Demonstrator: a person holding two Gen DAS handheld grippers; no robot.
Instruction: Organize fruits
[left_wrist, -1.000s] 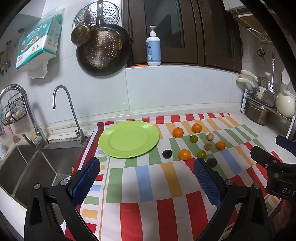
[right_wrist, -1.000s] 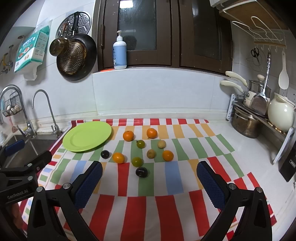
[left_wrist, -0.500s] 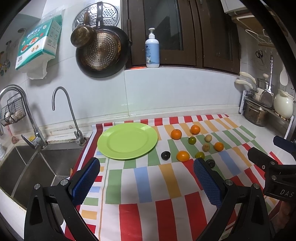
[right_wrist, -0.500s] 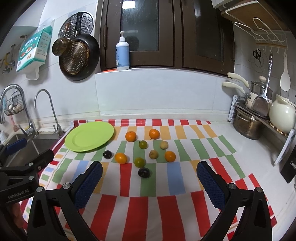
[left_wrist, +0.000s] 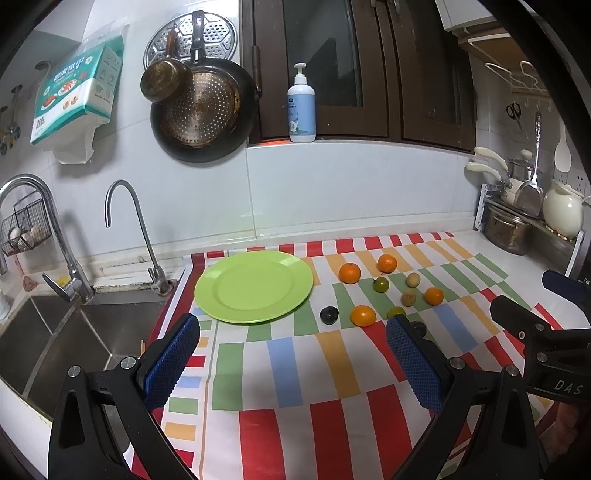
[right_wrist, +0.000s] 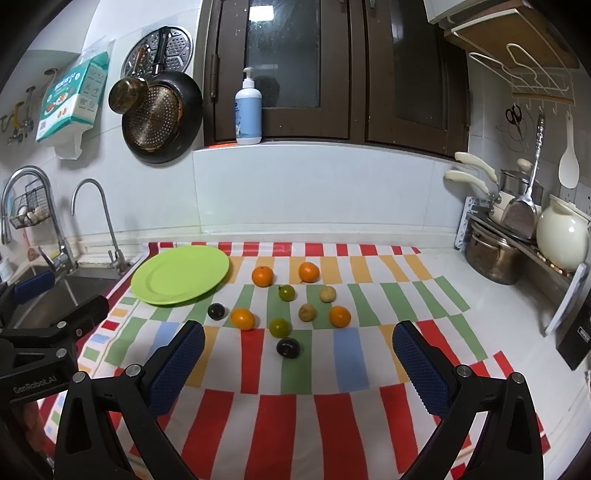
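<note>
A: Where do the fruits lie?
B: On the counter's striped cloth (right_wrist: 295, 413), right of the empty green plate (right_wrist: 181, 275). The dark plum (right_wrist: 288, 347) sits just ahead of the right gripper (right_wrist: 295, 363).
A: And the grippers?
B: Both are spread and empty; the left gripper (left_wrist: 291, 356) faces the plate, so the right is nearer the fruit.

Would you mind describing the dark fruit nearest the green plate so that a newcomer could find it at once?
Start at the green plate on the striped cloth beside the sink. Just off the plate's near right edge lies a small, round, almost black fruit, with an orange fruit to its right. The only other dark fruit lies farther from the plate, nearest the right gripper.
</note>
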